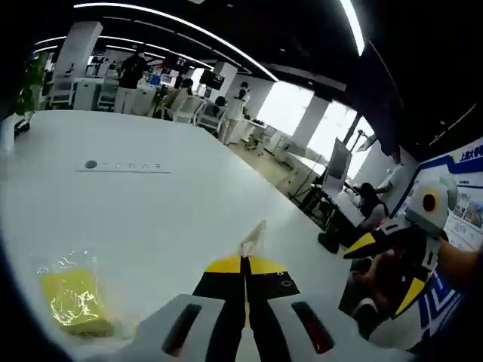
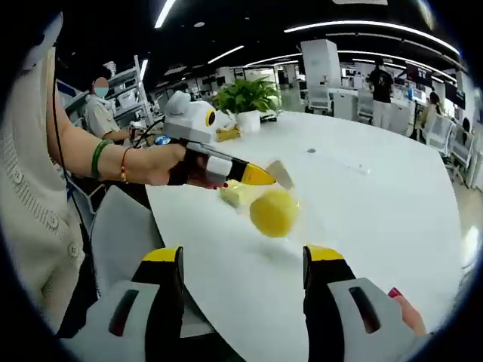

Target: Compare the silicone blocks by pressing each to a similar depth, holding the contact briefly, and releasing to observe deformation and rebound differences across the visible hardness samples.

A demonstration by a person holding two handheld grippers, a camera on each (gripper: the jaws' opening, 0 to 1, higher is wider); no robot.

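Left gripper view: the left gripper (image 1: 244, 265) has its yellow-tipped jaws closed together, pinching a small pale translucent piece (image 1: 253, 237) that stands up from the tips; what the piece is cannot be told. A yellow block in clear wrapping (image 1: 72, 300) lies on the white surface (image 1: 151, 211), low and to the left of the jaws, apart from them. A flat strip with a round button (image 1: 123, 165) lies farther off on the surface. The right gripper (image 1: 377, 268) enters at the right edge with its jaws spread.

Right gripper view: the right gripper (image 2: 241, 260) is released, jaws wide apart and holding nothing. A rounded yellow block (image 2: 274, 213) lies on the surface (image 2: 377, 204) ahead of the gap between the jaws, not touching either. Just behind it sits a paler yellow wrapped item (image 2: 233, 195). A hand (image 2: 162, 164) brings in the left gripper (image 2: 270, 177) from the left, its tips closed on the pale piece (image 2: 281, 173) just above the rounded block. A potted plant (image 2: 247, 102) stands at the far edge.
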